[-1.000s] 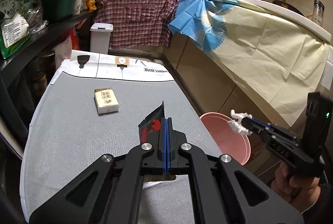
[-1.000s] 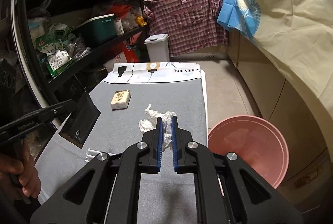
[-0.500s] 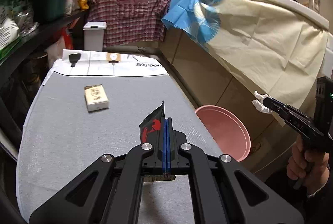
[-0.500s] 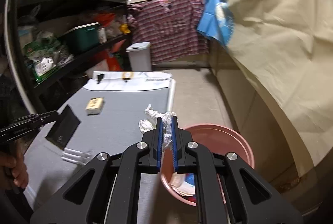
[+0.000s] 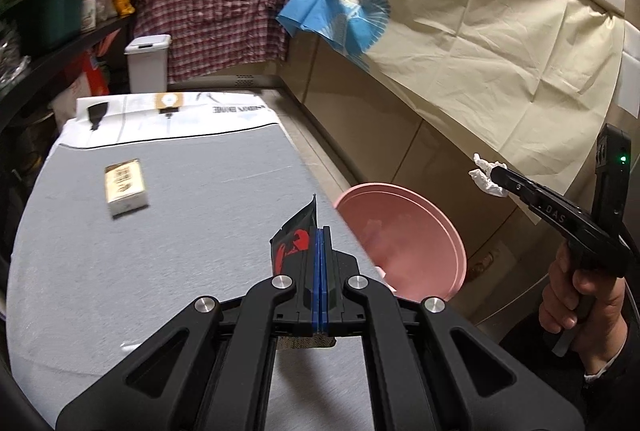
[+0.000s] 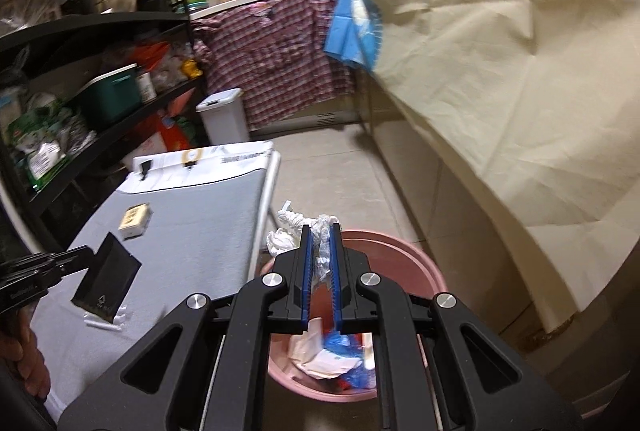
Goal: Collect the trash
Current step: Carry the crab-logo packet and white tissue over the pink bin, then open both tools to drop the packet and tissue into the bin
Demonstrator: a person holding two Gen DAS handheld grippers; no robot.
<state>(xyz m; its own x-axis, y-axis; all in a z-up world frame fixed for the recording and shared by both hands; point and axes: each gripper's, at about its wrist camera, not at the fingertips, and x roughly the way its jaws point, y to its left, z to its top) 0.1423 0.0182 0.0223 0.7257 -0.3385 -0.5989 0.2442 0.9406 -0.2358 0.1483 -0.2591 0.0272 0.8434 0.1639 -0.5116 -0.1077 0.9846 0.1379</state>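
My left gripper [image 5: 321,231] is shut on a black wrapper with a red print [image 5: 295,243], held above the right part of the grey table [image 5: 120,251]. In the right wrist view that wrapper [image 6: 107,278] hangs at the left gripper's tip [image 6: 86,259]. My right gripper [image 6: 321,227] is shut on a crumpled white tissue [image 6: 298,227] above the pink bin [image 6: 404,251]. The left wrist view shows the tissue [image 5: 486,175] at the right gripper's tip [image 5: 498,177], right of the pink bin [image 5: 404,231]. Paper and blue plastic trash [image 6: 336,359] lie inside the bin.
A small cream box [image 5: 125,187] lies on the table's left part. Two white sticks [image 6: 106,323] lie near the table's front. A white lidded bin [image 6: 222,115] stands beyond the table. Cluttered shelves [image 6: 80,103] run along the left, cloth-draped counters [image 6: 500,71] along the right.
Both grippers have swung to the right. The right one carried the tissue from over the table to above the pink bin. The left one moved with the wrapper toward the table's right edge.
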